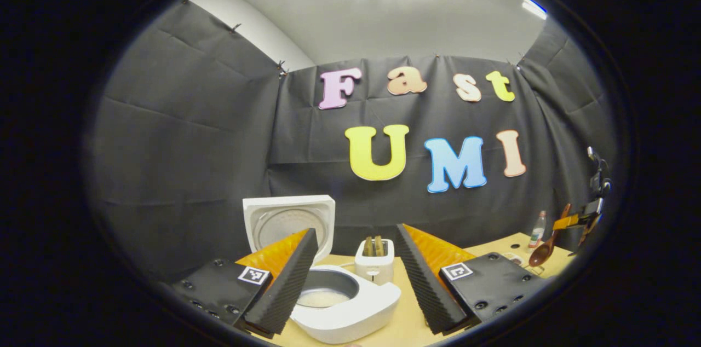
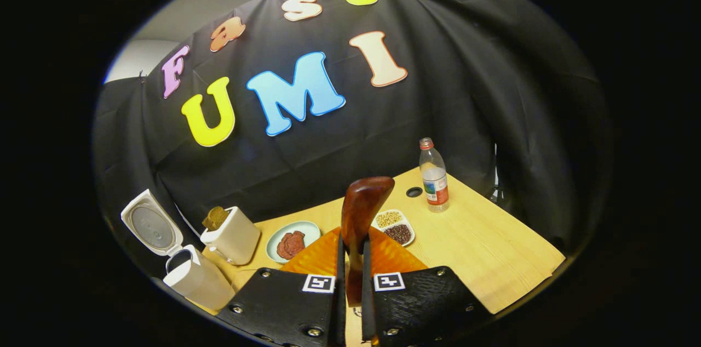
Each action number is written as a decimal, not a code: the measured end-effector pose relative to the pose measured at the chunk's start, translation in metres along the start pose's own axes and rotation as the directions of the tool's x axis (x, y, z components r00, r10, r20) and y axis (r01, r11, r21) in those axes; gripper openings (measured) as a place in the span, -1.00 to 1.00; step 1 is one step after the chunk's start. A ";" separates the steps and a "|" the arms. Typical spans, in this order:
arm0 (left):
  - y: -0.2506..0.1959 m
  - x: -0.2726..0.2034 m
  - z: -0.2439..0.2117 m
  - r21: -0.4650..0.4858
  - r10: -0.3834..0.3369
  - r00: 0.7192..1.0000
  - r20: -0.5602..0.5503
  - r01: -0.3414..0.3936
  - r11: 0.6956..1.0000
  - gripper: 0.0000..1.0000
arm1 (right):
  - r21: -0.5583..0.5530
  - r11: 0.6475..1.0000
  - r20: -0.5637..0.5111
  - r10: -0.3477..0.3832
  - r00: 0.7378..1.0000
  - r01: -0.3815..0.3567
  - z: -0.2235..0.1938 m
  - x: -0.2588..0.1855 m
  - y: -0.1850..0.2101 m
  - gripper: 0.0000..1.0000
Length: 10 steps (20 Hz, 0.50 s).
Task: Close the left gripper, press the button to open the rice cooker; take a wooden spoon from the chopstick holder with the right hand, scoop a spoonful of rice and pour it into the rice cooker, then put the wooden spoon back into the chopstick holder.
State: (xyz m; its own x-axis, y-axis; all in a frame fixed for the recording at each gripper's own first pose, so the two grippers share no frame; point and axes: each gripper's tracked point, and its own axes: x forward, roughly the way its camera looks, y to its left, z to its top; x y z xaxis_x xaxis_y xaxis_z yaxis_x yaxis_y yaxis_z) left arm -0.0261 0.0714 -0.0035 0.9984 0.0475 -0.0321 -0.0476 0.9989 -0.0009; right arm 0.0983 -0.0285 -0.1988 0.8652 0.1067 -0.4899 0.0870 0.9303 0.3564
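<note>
At table, right gripper view: right gripper clamped on the wooden spoon, both fingers pressing the handle, bowl end sticking up and forward past the fingertips.
Spoon seen from left gripper view: wooden spoon hangs at far right over the table edge, bowl down, held by the right gripper.
Left gripper: left gripper fingers spread apart, nothing between them, hovering over the near side of the table.
Rice cooker: rice cooker just below and ahead of left fingers, lid swung up and open, some white rice visible in the inner pot; rice cooker at lower left of right gripper view.
Chopstick holder: can't make it out in either view.
Other stuff: toaster with bread behind the cooker; plate with dark food, divided dish of beans, water bottle beyond the spoon.
Stage, judged: lid open, spoon in hand; whether the scoop and pour is done I can't tell.
Handling, judged: spoon is light, stiff, smooth lacquered wood, may twist in a pinch grip. Best hold is mid-handle, flat faces against the pads, bowl kept level when loaded so grains don't spill. Not fragile.
</note>
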 end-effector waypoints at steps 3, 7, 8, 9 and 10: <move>-0.001 -0.003 0.003 0.016 0.007 1.000 -0.002 -0.007 1.000 0.84 | 0.004 1.000 -0.031 -0.008 1.000 0.008 -0.021 0.009 -0.008 -0.77; 0.004 -0.008 0.005 0.040 0.030 1.000 -0.004 -0.029 0.999 0.84 | 0.022 1.000 -0.084 -0.018 0.996 0.020 -0.049 0.021 -0.014 -0.77; 0.006 -0.009 0.005 0.044 0.036 0.999 -0.005 -0.036 0.998 0.84 | 0.021 0.999 -0.096 -0.024 0.995 0.026 -0.056 0.024 -0.017 -0.77; 0.007 -0.011 0.005 0.047 0.042 0.999 -0.006 -0.042 0.998 0.84 | 0.022 0.999 -0.111 -0.026 0.993 0.029 -0.062 0.026 -0.019 -0.77; 0.010 -0.012 0.004 0.050 0.048 0.999 -0.007 -0.047 0.998 0.84 | 0.020 0.999 -0.125 -0.033 0.992 0.035 -0.068 0.027 -0.021 -0.77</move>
State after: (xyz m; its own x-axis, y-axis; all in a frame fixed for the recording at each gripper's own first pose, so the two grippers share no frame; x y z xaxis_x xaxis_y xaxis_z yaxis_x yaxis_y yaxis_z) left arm -0.0383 0.0806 0.0009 0.9947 0.0950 -0.0392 -0.0930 0.9944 0.0504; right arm 0.0862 -0.0213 -0.2732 0.7932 0.1194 -0.5972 0.1274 0.9264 0.3545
